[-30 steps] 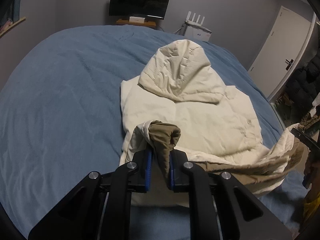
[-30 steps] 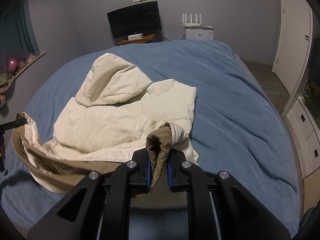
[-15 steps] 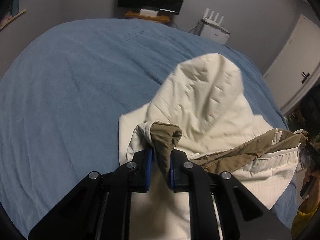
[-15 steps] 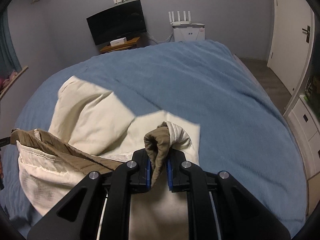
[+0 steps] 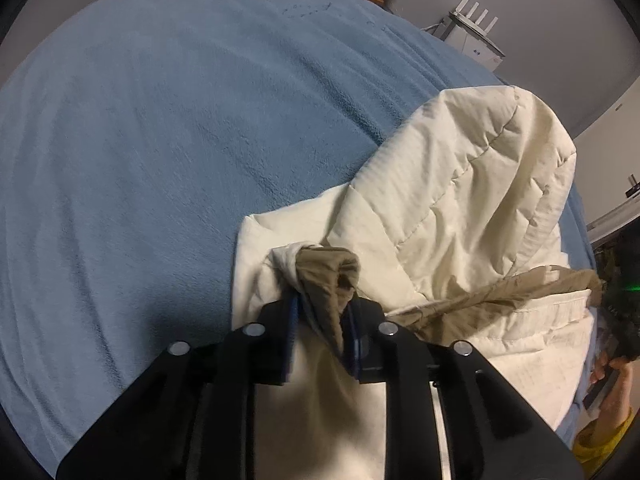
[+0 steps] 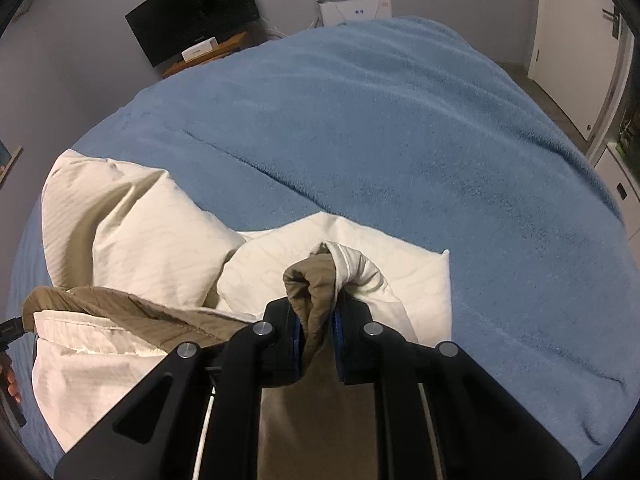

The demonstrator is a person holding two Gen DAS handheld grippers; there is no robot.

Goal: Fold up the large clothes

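With the left claw and right claw each clamped on the cream quilted hooded jacket's hem, the lengthwise fold over the blue bed is judged unfinished.

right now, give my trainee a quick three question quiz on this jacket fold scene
1. True or false: the left tongs are shut on the jacket.
2. Which colour is the jacket's lining where the right tongs pinch it? A) tan B) red C) black
3. Fill in: the jacket's hood lies on the blue ____.

Key: 1 true; 2 A; 3 blanket
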